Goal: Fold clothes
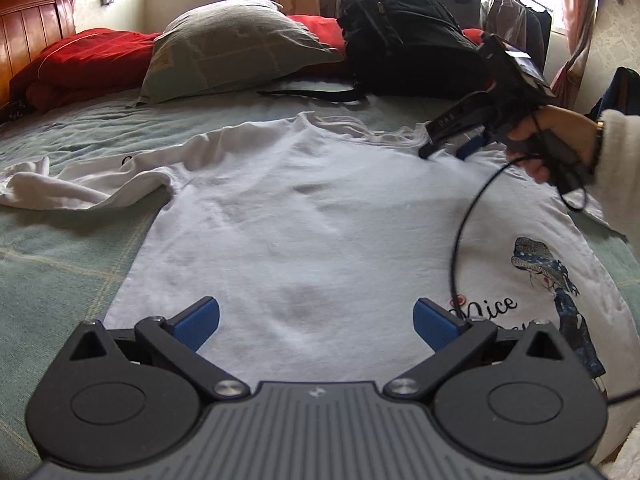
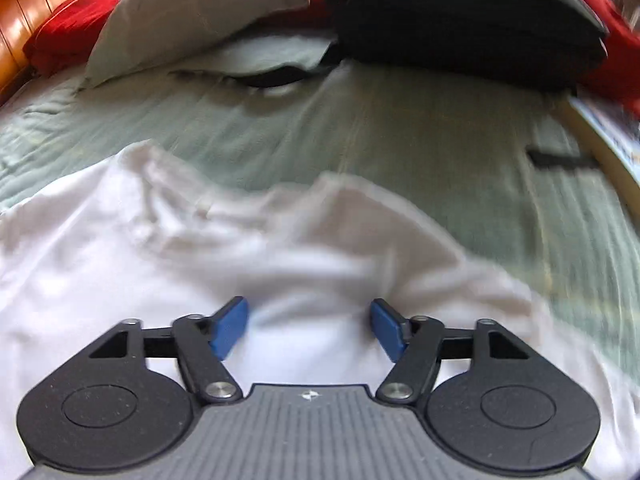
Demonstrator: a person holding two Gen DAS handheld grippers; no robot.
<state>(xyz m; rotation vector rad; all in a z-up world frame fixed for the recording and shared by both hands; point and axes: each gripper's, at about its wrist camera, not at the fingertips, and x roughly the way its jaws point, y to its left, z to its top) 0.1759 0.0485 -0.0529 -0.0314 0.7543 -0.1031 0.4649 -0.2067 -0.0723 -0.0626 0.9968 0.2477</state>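
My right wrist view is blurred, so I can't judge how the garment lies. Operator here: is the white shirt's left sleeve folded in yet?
Observer: No. The white cotton shirt has its left sleeve stretched out sideways and crumpled on the green quilted bedspread.
Operator: Is any print showing that I should keep track of?
Observer: Yes. A printed figure in a blue hat, with dark lettering beside it, faces up near the shirt's right edge, towards the hem.
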